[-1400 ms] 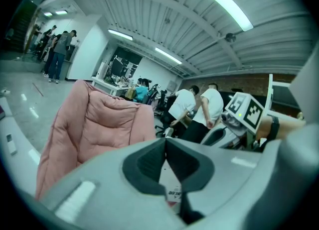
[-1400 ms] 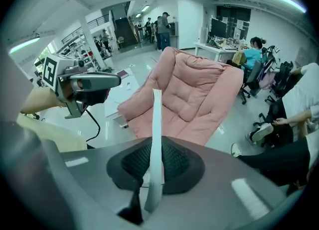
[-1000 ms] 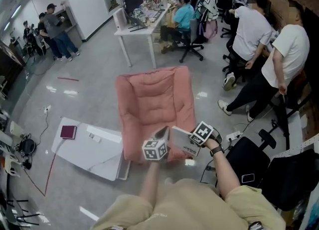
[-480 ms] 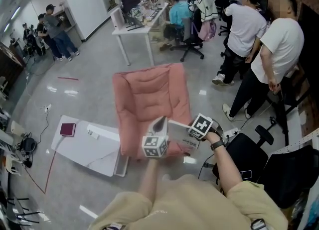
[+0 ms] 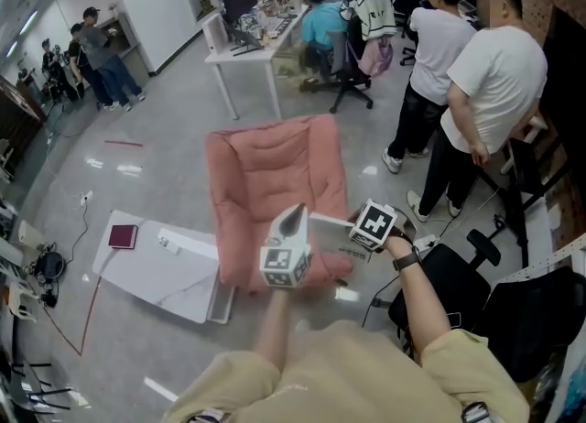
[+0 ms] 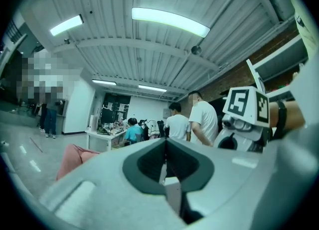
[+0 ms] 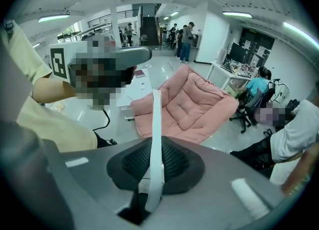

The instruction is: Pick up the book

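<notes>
A thin white book (image 5: 331, 229) hangs above the front of the pink cushion seat (image 5: 275, 183), held between both grippers. My left gripper (image 5: 295, 217) points level, its jaws closed on a white edge of the book (image 6: 172, 191). At the book's right side, my right gripper (image 5: 362, 240) tilts down under its marker cube. In the right gripper view the book (image 7: 155, 134) stands edge-on as a white strip, pinched between the right gripper (image 7: 153, 162) pads. The left gripper view shows the left gripper (image 6: 166, 167) with no gap between its jaws.
A white low table (image 5: 169, 279) lies on the floor at left, a dark red book (image 5: 125, 236) on it. Two people (image 5: 481, 82) stand close at right. A black chair (image 5: 449, 293) sits by my right elbow. A white desk (image 5: 249, 46) stands behind.
Both grippers have risen together with the white book between them. The two people at the right have stood up and moved closer.
</notes>
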{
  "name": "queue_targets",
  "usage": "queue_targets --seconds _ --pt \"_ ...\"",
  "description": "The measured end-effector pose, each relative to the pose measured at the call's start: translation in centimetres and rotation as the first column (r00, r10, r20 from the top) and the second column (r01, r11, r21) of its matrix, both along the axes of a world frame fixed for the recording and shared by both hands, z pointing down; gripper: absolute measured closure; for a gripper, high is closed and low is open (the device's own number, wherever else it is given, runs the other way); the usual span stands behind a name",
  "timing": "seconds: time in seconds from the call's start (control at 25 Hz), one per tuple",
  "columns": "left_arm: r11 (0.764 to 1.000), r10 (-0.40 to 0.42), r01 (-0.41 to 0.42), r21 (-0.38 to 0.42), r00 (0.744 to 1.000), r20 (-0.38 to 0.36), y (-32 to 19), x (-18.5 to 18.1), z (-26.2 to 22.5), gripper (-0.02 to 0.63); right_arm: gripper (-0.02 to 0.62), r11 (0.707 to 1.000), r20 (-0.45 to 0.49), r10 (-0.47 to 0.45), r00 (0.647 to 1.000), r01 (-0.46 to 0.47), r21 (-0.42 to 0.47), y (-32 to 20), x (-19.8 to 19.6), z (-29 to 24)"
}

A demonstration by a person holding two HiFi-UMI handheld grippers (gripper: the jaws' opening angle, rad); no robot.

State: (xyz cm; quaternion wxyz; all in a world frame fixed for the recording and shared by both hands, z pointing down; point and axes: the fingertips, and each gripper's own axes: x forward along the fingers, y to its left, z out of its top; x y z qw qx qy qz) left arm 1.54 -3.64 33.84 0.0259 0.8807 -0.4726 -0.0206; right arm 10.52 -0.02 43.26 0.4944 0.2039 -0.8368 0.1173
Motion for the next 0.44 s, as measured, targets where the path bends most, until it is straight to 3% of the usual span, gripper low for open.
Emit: queue_targets --seconds 0.24,0.44 --pt "1.000 0.005 -0.005 -0.016 1.000 -0.001 -0.1 0.4 0.8 0.603 0.548 1.000 0.051 0.023 0.998 -0.024 0.006 -0.5 0.2 -0.9" --pt "1.000 0.004 -0.005 -0.015 1.000 -0.009 -0.3 -0.3 0.6 0.604 0.548 0.999 0.025 0.033 0.999 -0.034 0.018 -0.8 0.3 -1.2"
